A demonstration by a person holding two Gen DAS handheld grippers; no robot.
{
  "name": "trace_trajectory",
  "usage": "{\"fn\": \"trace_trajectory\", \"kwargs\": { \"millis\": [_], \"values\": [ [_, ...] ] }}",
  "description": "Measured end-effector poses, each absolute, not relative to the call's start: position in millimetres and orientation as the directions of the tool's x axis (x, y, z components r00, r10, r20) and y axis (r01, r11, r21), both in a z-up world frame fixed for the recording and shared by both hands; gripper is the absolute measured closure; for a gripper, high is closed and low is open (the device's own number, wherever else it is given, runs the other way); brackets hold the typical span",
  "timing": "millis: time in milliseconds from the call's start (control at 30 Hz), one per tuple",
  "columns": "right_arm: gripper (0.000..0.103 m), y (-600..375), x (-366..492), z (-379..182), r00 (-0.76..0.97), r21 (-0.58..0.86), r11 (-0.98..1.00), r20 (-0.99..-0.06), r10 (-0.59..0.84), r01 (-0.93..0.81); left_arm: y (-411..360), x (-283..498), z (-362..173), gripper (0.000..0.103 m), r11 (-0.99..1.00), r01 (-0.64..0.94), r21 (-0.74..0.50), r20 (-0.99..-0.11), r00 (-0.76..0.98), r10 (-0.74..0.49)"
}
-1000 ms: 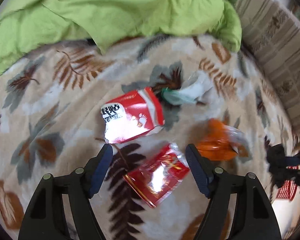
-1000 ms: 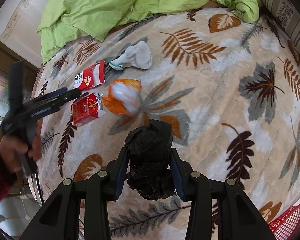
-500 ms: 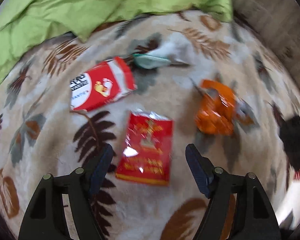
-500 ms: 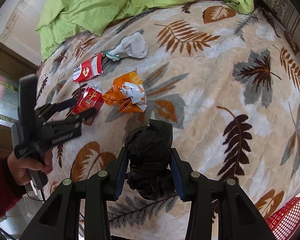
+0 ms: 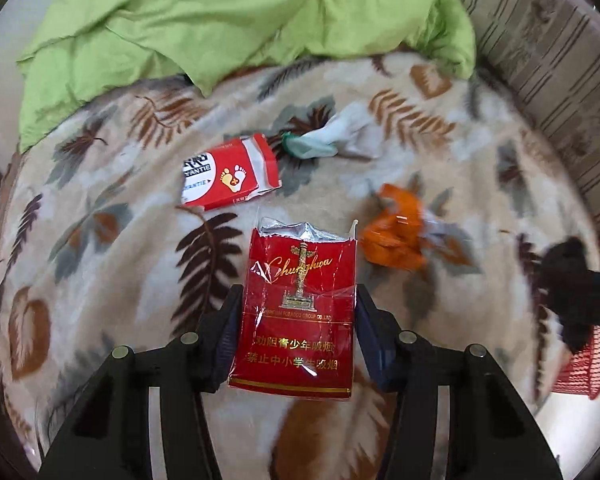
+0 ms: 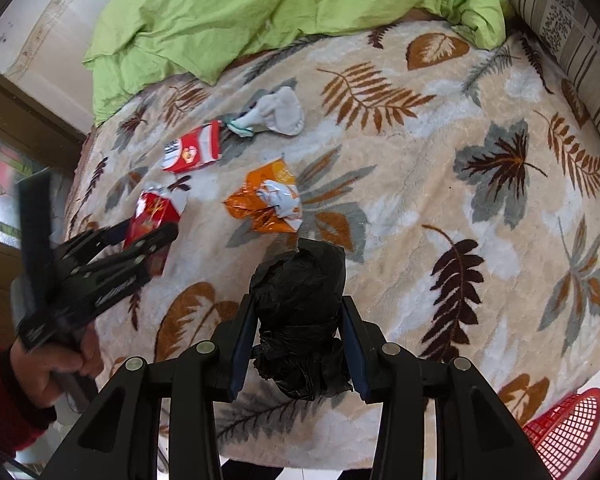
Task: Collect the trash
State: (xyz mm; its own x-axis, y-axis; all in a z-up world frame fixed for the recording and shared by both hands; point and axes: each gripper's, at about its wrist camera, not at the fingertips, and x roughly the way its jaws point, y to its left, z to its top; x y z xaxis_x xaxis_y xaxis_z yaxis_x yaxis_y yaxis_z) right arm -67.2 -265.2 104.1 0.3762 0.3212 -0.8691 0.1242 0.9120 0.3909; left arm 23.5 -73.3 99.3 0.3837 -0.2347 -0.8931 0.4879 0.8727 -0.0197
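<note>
Left wrist view: left gripper point(image 5: 296, 332), jaws just closing, clamped on red Chunghwa cigarette pack point(image 5: 300, 308) above the leaf-patterned blanket point(image 5: 100, 240), gold Chinese characters low on its face; soft crushed pack liable to buckle and slide out on the lift; farther left, red box point(image 5: 230, 176) lettered "…ANTIE" with two footprints. Right wrist view: right gripper point(image 6: 298, 332) pinching crumpled black plastic bag point(image 6: 300, 312), bunched and slippery, apt to slip free; no writing legible on orange wrapper point(image 6: 268, 204); red basket point(image 6: 564, 428) near right.
</note>
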Motion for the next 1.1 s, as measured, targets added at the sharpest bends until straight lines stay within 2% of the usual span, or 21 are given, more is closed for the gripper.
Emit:
{"fn": "trace_trajectory", "kwargs": {
  "millis": [200,500,767,1100],
  "values": [
    [0.06,-253,-94,143,0.368,0.385,0.92,-0.868,0.333,0.076,-65,-36,162,0.051,0.852,0.521,-0.049,-0.87,0.397,-0.292],
    [0.06,-234,-149,198,0.399,0.361,0.929,-0.865,0.303,0.078,-52,-87,240,0.051,0.803,0.596,0.004,-0.84,0.437,-0.32],
    [0.06,-230,-194,241,0.469,0.347,0.911,-0.857,0.212,0.222,-55,-101,274,0.051,0.738,0.675,0.016,-0.835,0.414,-0.362],
    [0.06,-251,-196,288,0.558,0.334,0.914,-0.815,0.156,0.231,-74,-101,319,0.051,0.722,0.686,0.089,-0.798,0.483,-0.361]
  ]
}}
